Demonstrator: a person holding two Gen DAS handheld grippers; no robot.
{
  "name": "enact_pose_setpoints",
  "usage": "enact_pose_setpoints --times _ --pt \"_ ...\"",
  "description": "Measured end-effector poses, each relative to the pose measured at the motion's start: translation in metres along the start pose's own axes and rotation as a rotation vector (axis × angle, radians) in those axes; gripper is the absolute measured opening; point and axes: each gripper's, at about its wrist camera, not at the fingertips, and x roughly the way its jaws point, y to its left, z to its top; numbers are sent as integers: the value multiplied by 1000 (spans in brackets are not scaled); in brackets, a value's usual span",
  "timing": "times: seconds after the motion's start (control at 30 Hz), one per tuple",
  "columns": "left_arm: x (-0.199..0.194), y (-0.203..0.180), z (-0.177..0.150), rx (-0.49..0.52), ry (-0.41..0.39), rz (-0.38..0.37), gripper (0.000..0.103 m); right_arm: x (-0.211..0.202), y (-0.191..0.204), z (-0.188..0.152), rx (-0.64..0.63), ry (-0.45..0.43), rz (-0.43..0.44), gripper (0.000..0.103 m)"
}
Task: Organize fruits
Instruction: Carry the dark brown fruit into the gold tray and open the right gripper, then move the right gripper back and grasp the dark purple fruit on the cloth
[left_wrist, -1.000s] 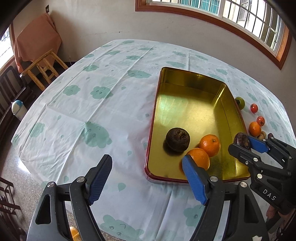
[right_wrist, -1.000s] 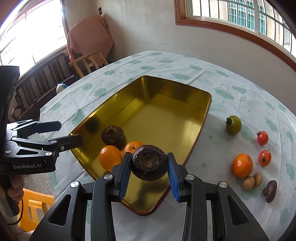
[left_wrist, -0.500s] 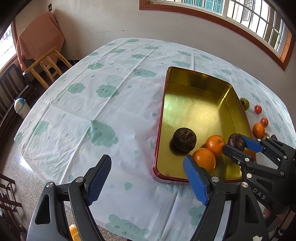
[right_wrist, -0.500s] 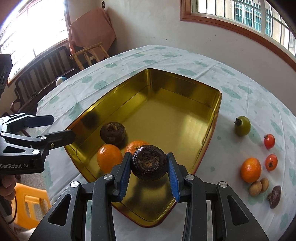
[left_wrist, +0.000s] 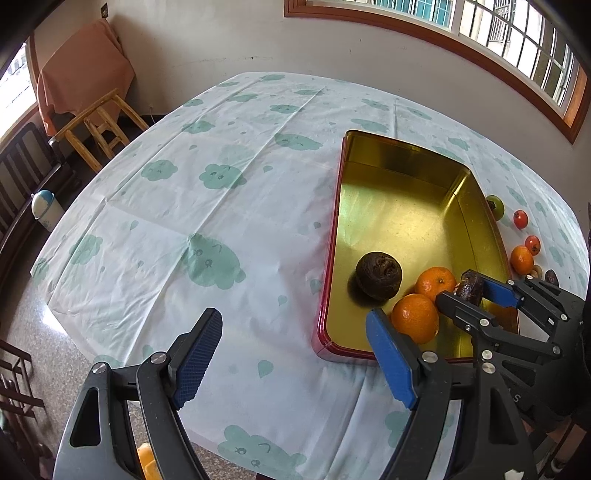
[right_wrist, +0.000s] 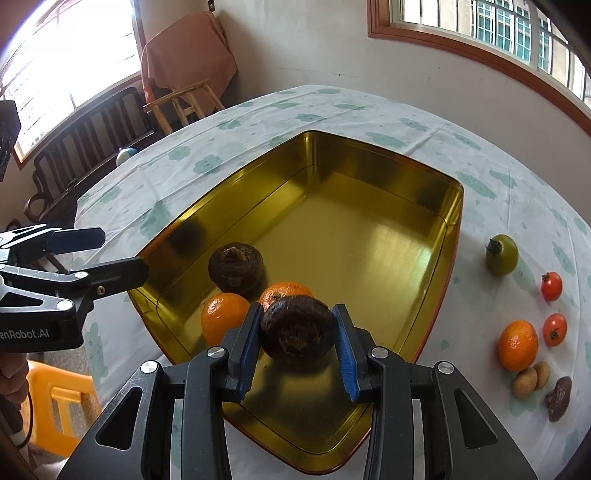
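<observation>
A gold tray (right_wrist: 369, 229) with a red rim (left_wrist: 332, 236) lies on the clouded tablecloth. In it are a dark brown fruit (right_wrist: 236, 266) (left_wrist: 378, 275) and two oranges (right_wrist: 223, 315) (left_wrist: 415, 317). My right gripper (right_wrist: 297, 332) is shut on a second dark brown fruit (right_wrist: 297, 328) and holds it over the tray's near end, beside the oranges; it also shows in the left wrist view (left_wrist: 476, 291). My left gripper (left_wrist: 295, 358) is open and empty above the cloth, left of the tray's near corner.
On the cloth right of the tray lie a green tomato (right_wrist: 501, 254), two red tomatoes (right_wrist: 552, 286), an orange (right_wrist: 517, 345), two small tan fruits (right_wrist: 524, 383) and a dark wrinkled fruit (right_wrist: 557, 398). A wooden stool (left_wrist: 99, 125) and chairs stand beyond the table's far left edge.
My right gripper has carried the dark fruit forward and lower over the tray's near end, close to the oranges. My left gripper has drawn back slightly and stays open.
</observation>
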Motion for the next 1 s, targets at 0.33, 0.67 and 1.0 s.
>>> enact_pose_setpoints --times 0.33,0.67,1.0 --pt "0 -3 0 5 -2 0 77 -1 2 -2 6 -11 10 39" --pt "-6 -11 0 23 -12 -4 78 -19 -5 -1 37 -61 38 46" --pt "-9 -36 2 76 -21 -28 78 -61 -52 -16 115 -140 -50 46"
